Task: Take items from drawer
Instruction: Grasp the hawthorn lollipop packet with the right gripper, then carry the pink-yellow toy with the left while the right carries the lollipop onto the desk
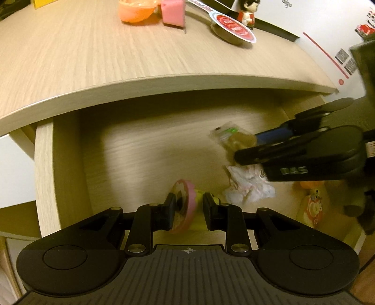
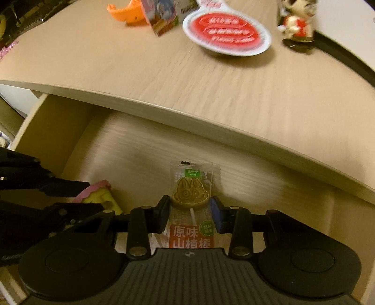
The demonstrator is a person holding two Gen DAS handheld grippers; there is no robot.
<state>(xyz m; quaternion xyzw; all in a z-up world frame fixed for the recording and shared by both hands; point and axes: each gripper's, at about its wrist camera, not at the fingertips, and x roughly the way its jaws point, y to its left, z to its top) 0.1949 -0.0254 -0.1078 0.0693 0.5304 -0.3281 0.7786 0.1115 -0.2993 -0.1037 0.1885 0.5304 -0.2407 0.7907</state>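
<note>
The drawer (image 1: 44, 164) stands pulled out under the wooden desktop (image 1: 117, 58). My left gripper (image 1: 188, 212) is shut on a pink and yellow toy (image 1: 181, 206) near the drawer's front, its pads against the pink disc and the yellow body. The right wrist view shows that toy (image 2: 103, 194) at the left, between the left gripper's fingers (image 2: 70, 187). My right gripper (image 2: 189, 214) is shut on a clear lollipop packet (image 2: 191, 190) with a brown animal-shaped sweet, lying on the drawer floor (image 2: 140, 152). From the left wrist, the right gripper (image 1: 246, 145) reaches in from the right onto that packet (image 1: 230, 137).
A crumpled white wrapper (image 1: 248, 185) and an orange snack packet (image 1: 314, 206) lie in the drawer's right part. On the desktop sit an orange shell (image 1: 134, 10), a pink packet (image 1: 173, 13), a red-lidded cup (image 2: 227, 32) and a small figurine (image 2: 297, 28).
</note>
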